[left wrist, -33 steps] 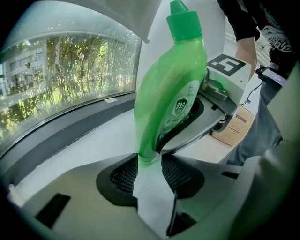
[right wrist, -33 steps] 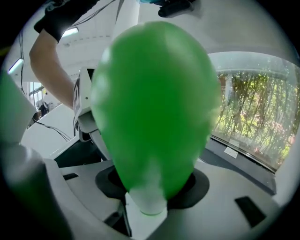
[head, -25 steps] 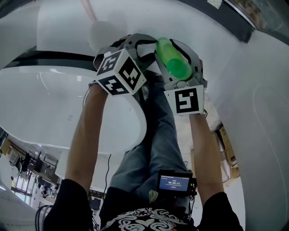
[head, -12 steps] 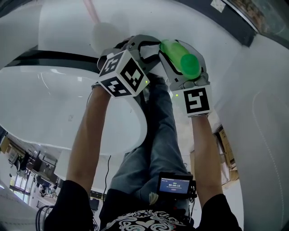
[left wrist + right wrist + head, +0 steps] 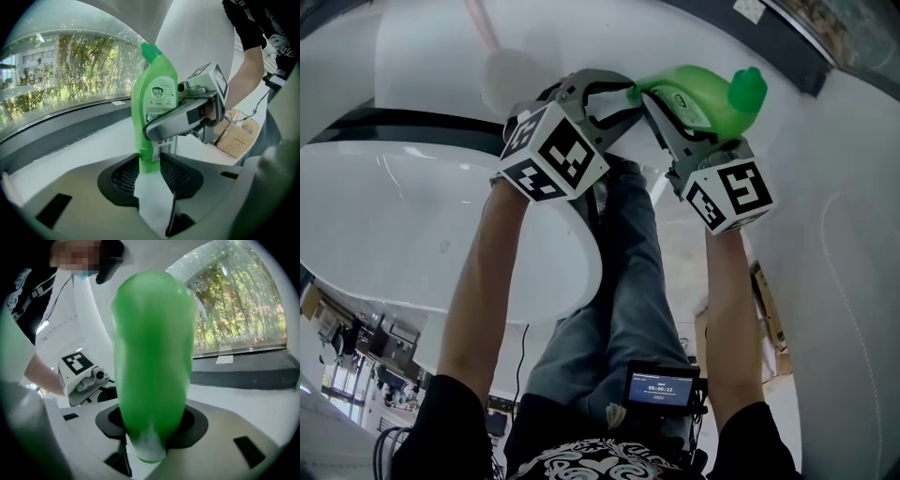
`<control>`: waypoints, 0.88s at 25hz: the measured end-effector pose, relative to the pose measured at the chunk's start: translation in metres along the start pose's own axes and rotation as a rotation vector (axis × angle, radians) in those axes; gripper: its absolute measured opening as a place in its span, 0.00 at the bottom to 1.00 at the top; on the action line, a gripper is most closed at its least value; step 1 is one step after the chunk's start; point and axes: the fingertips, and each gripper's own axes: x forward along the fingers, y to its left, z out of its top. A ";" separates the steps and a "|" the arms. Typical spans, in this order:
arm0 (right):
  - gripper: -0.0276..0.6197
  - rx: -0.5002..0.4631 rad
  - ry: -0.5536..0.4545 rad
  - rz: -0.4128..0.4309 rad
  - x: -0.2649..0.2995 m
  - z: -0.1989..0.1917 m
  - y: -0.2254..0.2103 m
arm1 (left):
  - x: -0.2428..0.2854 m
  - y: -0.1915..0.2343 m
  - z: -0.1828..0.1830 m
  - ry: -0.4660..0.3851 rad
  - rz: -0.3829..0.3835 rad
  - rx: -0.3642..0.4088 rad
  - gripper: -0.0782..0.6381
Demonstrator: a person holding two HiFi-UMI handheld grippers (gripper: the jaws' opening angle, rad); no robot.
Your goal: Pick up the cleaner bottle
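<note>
Jointly, the left gripper (image 5: 150, 163) pinched the bottle (image 5: 155, 101) by its base while the right gripper (image 5: 151, 427) clamped around its body.

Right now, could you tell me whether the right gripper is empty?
No, the right gripper is clamped on the green plastic cleaner bottle between its jaws.

Both forearms, left (image 5: 483, 281) and right (image 5: 731, 309), stretch side by side toward twelve o'clock. The left tongs (image 5: 150, 163) clamp the cleaner bottle (image 5: 154, 98) near its base. The right tongs (image 5: 150, 427), at three o'clock of them and tilted, grip its body.
</note>
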 end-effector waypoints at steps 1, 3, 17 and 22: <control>0.37 0.044 -0.014 0.000 -0.001 0.000 -0.004 | 0.001 0.000 0.001 -0.008 0.001 -0.011 0.32; 0.37 0.142 -0.050 0.002 -0.002 0.001 -0.014 | 0.003 0.000 0.003 -0.018 0.005 -0.026 0.32; 0.37 0.627 -0.229 0.099 0.000 -0.007 -0.031 | -0.013 0.007 0.020 -0.164 0.028 -0.148 0.32; 0.37 0.698 -0.259 0.142 0.003 0.003 -0.022 | -0.031 0.017 0.025 -0.222 0.083 -0.177 0.32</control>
